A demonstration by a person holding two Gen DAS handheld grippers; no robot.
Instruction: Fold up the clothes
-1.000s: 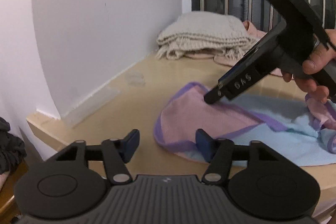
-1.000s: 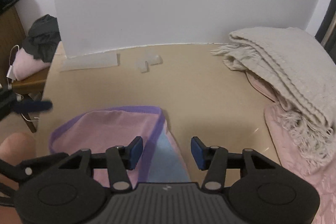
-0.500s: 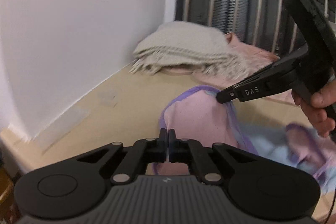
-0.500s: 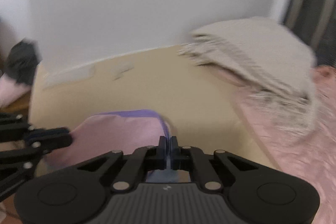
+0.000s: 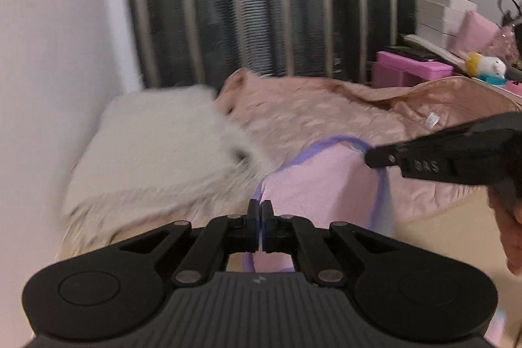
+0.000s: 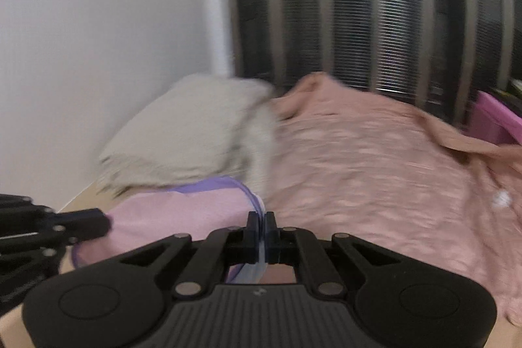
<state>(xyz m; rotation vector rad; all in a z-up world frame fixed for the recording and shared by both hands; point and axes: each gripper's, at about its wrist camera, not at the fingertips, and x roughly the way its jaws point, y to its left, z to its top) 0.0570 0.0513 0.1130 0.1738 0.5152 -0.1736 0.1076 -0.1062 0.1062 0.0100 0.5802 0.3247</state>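
— Pink terry with a purple binding: that is the small garment (image 5: 326,185) in hand. What has hold of it on the left side?

— The left tool (image 5: 261,219) is clenched on the purple edge, cloth pinched thin between its two closed fingers. Ahead of that tool and a little to its left sits a folded cream knit blanket (image 5: 153,158), fringe toward us, blurred.

— And moving right?

— The garment hangs stretched between the two tools, lifted off the tabletop (image 5: 450,237). The right tool (image 6: 261,229) is likewise clamped on it, with a strip of pale blue and purple fabric caught between its fingers. Beyond both tools a peach quilted garment (image 6: 375,172) lies spread out flat.

— How far along would you say the folding is?

— Early, I judge. One edge is raised by two corners, as if to carry it over the rest; no finished crease shows in this piece. The cream blanket looks already folded; the peach one is plainly unfolded and waits.

— Any containers?

— Far right of the left tool, past the peach cloth, there is a bright pink box (image 5: 411,67) and white boxes (image 5: 440,12) stacked behind it. What is inside them I cannot tell.

— Nothing else?

— Blur hides finer detail.
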